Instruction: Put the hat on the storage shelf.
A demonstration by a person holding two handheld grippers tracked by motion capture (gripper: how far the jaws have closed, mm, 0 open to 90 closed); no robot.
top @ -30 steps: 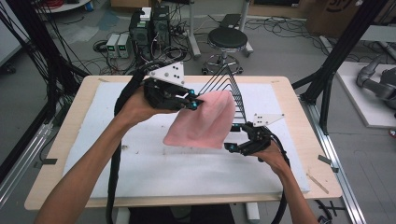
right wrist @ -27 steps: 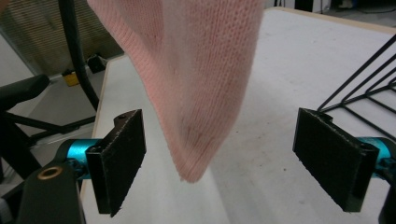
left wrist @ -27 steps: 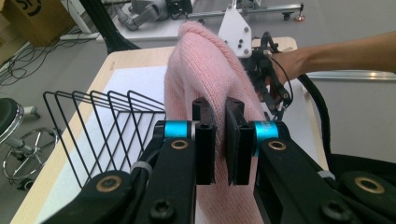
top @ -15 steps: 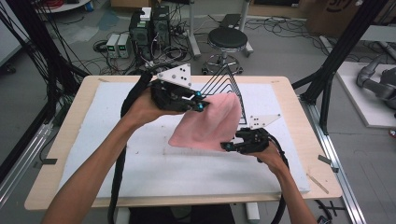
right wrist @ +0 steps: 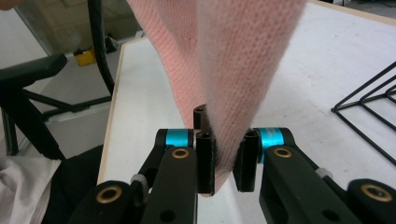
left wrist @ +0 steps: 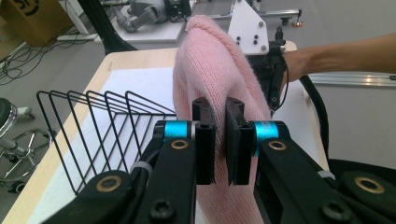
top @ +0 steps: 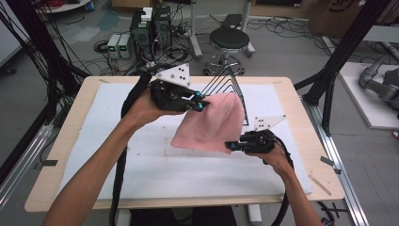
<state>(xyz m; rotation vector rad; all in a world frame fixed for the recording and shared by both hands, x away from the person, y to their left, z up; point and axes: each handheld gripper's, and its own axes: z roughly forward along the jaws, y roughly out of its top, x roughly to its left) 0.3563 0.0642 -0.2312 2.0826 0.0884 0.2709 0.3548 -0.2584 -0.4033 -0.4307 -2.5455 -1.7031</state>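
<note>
Raised higher, one pink knit cloth (top: 214,125); both tongs, left (top: 201,104) and right (top: 230,146), pinching it.

pink knit cloth (right wrist: 224,56) blurred and cut off at top edge in right gripper view — also hides part of wire rack (top: 230,87) in high view.

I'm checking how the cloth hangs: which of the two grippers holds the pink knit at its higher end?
The left gripper: it pinches the pink knit cloth at the top beside the black wire rack, while the right gripper clamps the low corner near the table.
</note>
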